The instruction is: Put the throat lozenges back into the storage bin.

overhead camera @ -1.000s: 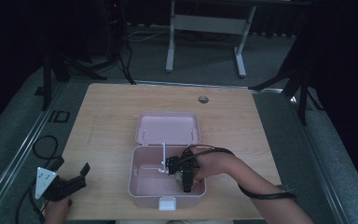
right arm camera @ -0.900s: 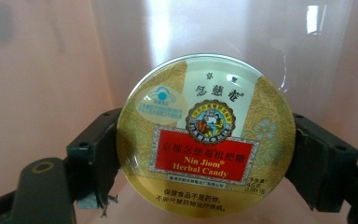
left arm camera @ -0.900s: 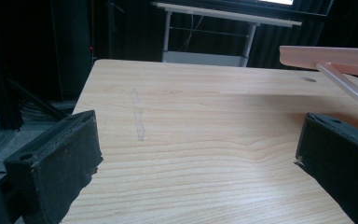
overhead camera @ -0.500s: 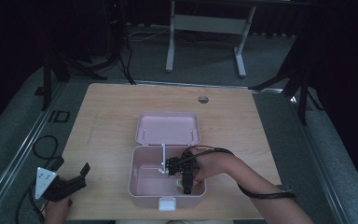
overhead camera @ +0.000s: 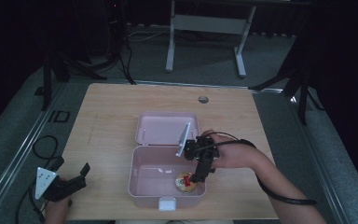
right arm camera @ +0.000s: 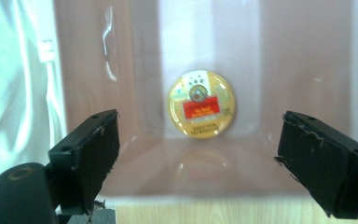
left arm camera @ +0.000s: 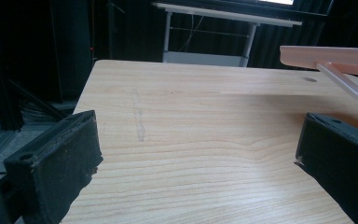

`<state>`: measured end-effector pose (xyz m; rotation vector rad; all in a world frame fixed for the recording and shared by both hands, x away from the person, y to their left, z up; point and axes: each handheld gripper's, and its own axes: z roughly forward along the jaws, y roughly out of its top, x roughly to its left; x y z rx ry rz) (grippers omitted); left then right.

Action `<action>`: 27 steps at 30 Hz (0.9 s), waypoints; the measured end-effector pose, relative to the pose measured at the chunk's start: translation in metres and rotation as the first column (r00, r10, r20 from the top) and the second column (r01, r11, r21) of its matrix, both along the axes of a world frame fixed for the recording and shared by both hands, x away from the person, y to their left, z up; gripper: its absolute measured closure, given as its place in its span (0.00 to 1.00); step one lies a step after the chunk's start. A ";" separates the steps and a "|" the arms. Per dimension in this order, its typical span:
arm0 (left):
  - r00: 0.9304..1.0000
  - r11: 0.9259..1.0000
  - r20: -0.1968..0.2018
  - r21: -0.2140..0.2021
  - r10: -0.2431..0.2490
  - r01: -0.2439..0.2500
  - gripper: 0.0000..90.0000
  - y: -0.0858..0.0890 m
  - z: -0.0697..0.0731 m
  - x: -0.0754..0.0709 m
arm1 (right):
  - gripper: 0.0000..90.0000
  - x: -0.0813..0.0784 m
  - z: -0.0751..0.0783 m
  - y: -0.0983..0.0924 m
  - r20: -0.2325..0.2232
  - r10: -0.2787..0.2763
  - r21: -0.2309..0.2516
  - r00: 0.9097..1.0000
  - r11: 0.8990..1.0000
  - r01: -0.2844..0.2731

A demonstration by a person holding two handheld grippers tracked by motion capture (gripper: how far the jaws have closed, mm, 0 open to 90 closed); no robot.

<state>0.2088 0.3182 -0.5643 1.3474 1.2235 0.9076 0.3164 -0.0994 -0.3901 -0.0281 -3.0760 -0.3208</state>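
An open pink box (overhead camera: 135, 179) sits at the table's near middle, its lid (overhead camera: 161, 128) lying flat behind it. A round gold tin with a red label (overhead camera: 185, 182) lies on the box floor at the near right. My right gripper (overhead camera: 197, 177) hangs over it, jaws open and pointing down into the box. In the right gripper view the tin (right arm camera: 202, 110) lies flat between and beyond the open jaws of the right gripper (right arm camera: 200, 154), untouched. At the table's near left corner my left gripper (overhead camera: 74, 179) is open and holds nothing; in its own view the left gripper (left arm camera: 200, 158) looks across bare wood.
A white latch (overhead camera: 167, 204) hangs on the box's front wall. A pale flat piece (overhead camera: 184, 139) stands tilted at the hinge, beside the right hand. A cable hole (overhead camera: 203, 99) is in the far tabletop. The box's pink edge (left arm camera: 331, 55) juts in at the left gripper view's upper right.
My right gripper has drawn back toward the right side of the box, and the gold tin now lies uncovered on the box floor. The left gripper has stayed put.
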 end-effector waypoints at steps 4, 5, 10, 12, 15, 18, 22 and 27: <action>1.000 1.000 0.000 -0.001 0.000 0.000 0.00 0.000 0.000 0.000 | 0.14 0.002 0.014 -0.024 0.036 -0.041 0.057 0.999 0.998 0.039; 1.000 1.000 0.000 -0.001 0.000 0.000 0.00 0.000 0.000 0.000 | 0.14 0.003 0.017 -0.033 0.041 -0.052 0.068 0.998 0.997 0.049; 1.000 1.000 0.000 -0.001 -0.001 0.001 0.00 0.000 0.000 0.000 | 0.14 0.004 0.020 -0.068 0.092 -0.109 0.120 0.990 0.988 0.098; 1.000 1.000 0.000 0.000 -0.001 0.001 0.00 0.000 0.000 0.000 | 0.14 0.005 0.017 -0.079 0.121 -0.132 0.149 0.984 0.982 0.114; 1.000 1.000 0.000 0.000 -0.001 0.001 0.00 0.000 0.000 0.000 | 0.14 0.005 0.004 -0.096 0.193 -0.166 0.205 0.967 0.971 0.126; 1.000 1.000 -0.001 0.000 -0.001 0.001 0.00 0.000 0.000 0.000 | 0.14 0.008 -0.012 -0.108 0.217 -0.213 0.228 0.953 0.960 0.162; 1.000 1.000 0.000 -0.002 -0.002 0.002 0.00 0.000 0.000 0.000 | 0.16 0.014 -0.038 -0.122 0.227 -0.283 0.260 0.932 0.940 0.222; 1.000 1.000 0.000 -0.003 -0.003 0.003 0.00 0.000 0.000 0.000 | 0.17 0.022 -0.073 -0.138 0.231 -0.368 0.308 0.901 0.906 0.291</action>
